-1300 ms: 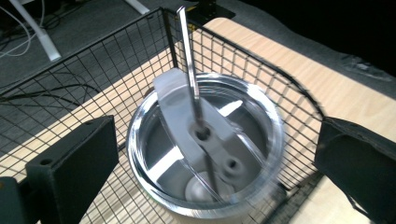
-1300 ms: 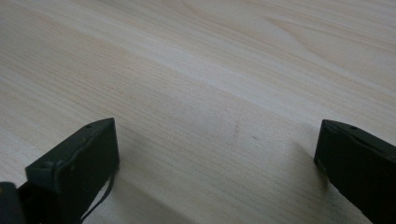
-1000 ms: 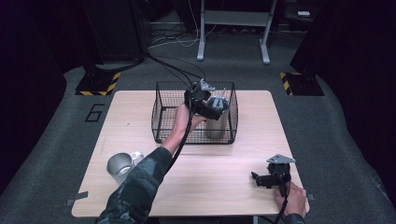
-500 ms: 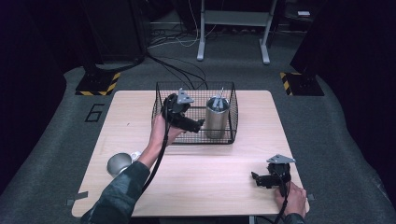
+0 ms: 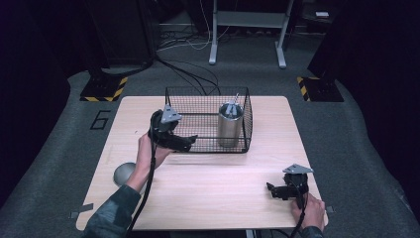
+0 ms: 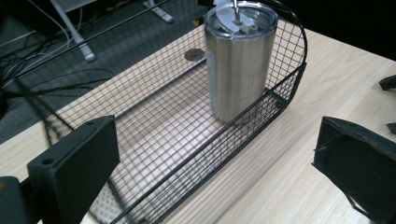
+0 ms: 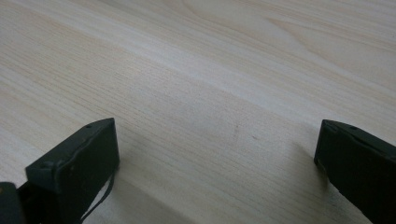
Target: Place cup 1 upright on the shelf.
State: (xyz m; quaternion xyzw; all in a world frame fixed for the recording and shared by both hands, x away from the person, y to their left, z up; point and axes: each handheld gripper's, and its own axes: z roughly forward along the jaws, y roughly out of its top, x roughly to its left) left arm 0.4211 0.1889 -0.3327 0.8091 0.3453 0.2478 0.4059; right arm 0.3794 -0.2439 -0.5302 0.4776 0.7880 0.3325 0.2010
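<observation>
Both jaws gape empty; left gripper (image 5: 185, 143) has withdrawn from tumbler (image 5: 230, 124), outside basket (image 5: 208, 148).

A light wooden bench (image 5: 208, 188) stands on a grey carpeted floor (image 5: 366, 148) in a dim room whose edges fall into darkness. A "6" (image 5: 100, 119) is marked on the floor to the left of the bench. Two yellow-and-black striped pads (image 5: 104, 89) lie at the far corners. Beyond, black cables (image 5: 188, 64) trail across the floor near the grey metal legs of a stand (image 5: 247, 29).
</observation>
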